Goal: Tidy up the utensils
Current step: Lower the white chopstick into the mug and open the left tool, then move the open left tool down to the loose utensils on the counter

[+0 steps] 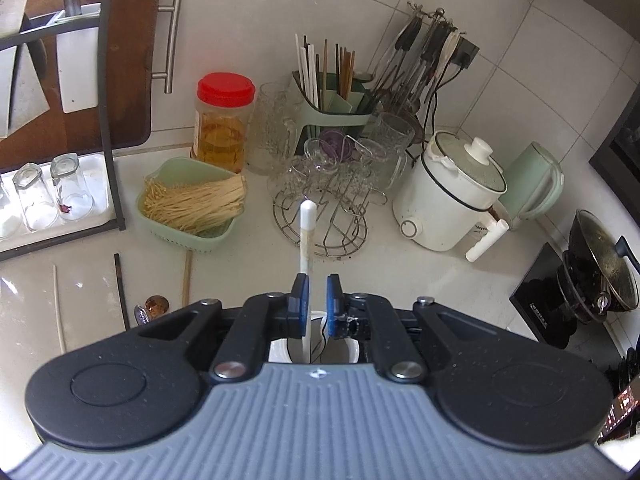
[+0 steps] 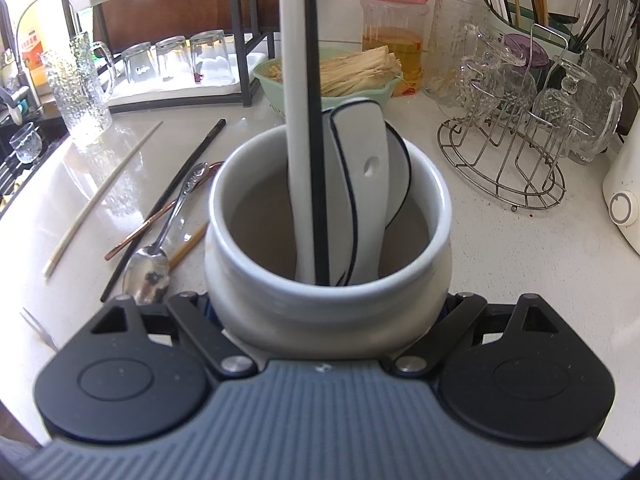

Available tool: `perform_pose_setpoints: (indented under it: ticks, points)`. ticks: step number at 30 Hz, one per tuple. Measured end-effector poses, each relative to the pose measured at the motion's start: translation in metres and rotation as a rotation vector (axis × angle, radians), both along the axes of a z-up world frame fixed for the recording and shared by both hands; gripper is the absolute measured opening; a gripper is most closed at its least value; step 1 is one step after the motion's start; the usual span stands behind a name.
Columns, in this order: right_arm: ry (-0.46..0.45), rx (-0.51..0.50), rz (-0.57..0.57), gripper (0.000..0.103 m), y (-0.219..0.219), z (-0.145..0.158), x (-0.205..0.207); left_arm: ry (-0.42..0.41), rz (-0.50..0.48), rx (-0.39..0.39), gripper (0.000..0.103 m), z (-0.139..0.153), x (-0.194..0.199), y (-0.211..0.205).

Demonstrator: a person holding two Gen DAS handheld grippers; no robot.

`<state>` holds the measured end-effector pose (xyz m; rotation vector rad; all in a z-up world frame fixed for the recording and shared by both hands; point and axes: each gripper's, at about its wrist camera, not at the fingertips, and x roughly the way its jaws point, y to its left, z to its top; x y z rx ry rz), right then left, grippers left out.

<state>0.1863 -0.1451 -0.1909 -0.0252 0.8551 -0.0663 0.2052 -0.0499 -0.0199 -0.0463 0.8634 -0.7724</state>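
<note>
White counter (image 2: pixel 500 264) fills both views, with grey-white wall tiles (image 1: pixel 500 40) behind it.

On the counter stands a white pot (image 2: pixel 328 300). The right gripper (image 2: pixel 328 320) has its jaws wide around the pot's belly, one on each side; the pads are hidden behind the pot, so I cannot tell if they press it. Inside the pot I count four things: one white chopstick (image 2: pixel 294 120), one black chopstick (image 2: pixel 314 120), and two white spoons (image 2: pixel 360 184) with dark rims, handles up.

The left gripper (image 1: pixel 316 300) is above the pot. Its two blue pads (image 1: pixel 334 300) stand a little apart, with the white chopstick between them; the stick lies against the left pad and a gap shows on the other side. So the jaws are slightly open and do not clamp it.

Left of the pot, loose utensils lie on the counter: one pale chopstick (image 2: pixel 104 196), one black chopstick (image 2: pixel 168 200), one copper-coloured spoon (image 2: pixel 156 216), one steel spoon (image 2: pixel 148 268), one wooden chopstick (image 2: pixel 188 246), and one fork (image 2: pixel 38 328) at the edge, only partly visible.

Behind are one green basket (image 1: pixel 188 216) of dry noodles, one jar (image 1: pixel 224 120) with a red lid, one wire rack (image 1: pixel 328 208) with glass cups, one green holder (image 1: pixel 332 100) full of chopsticks, and one white cooker (image 1: pixel 448 196).
</note>
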Motion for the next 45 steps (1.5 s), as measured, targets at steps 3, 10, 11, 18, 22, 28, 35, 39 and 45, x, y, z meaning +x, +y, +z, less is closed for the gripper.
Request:
perform_pose_setpoints:
  ticks: [3,10,11,18,22,28,35,39,45]
  points:
    - [0.000,0.000,-0.001,0.092,0.000,0.000,0.000,-0.012,0.019,-0.017,0.021,0.005,-0.002,0.007]
    - [0.004,0.000,0.004,0.092,-0.001,0.000,0.000,-0.052,0.088,-0.035,0.028,0.015,-0.009,0.031]
    - [0.005,0.000,0.005,0.092,-0.001,0.000,0.000,-0.056,0.101,-0.033,0.028,0.016,-0.010,0.035]
    - [0.011,0.000,0.001,0.092,-0.001,0.000,0.001,-0.049,0.200,-0.015,0.030,0.001,-0.011,0.072]
    - [0.018,0.005,-0.003,0.091,-0.001,0.000,0.002,-0.017,0.257,-0.005,0.031,-0.016,-0.006,0.094]
    - [0.027,0.009,-0.011,0.091,-0.002,-0.001,0.003,0.030,0.310,0.019,0.033,-0.042,0.000,0.121]
    - [0.027,0.007,-0.051,0.091,0.001,0.000,0.004,0.089,0.304,0.032,0.042,-0.070,0.012,0.138]
    - [0.025,0.006,-0.072,0.091,0.001,-0.001,0.005,0.112,0.278,0.042,0.044,-0.082,0.022,0.136]
    - [0.016,0.004,-0.120,0.091,-0.005,-0.001,0.011,0.133,0.228,0.064,0.045,-0.097,0.041,0.124]
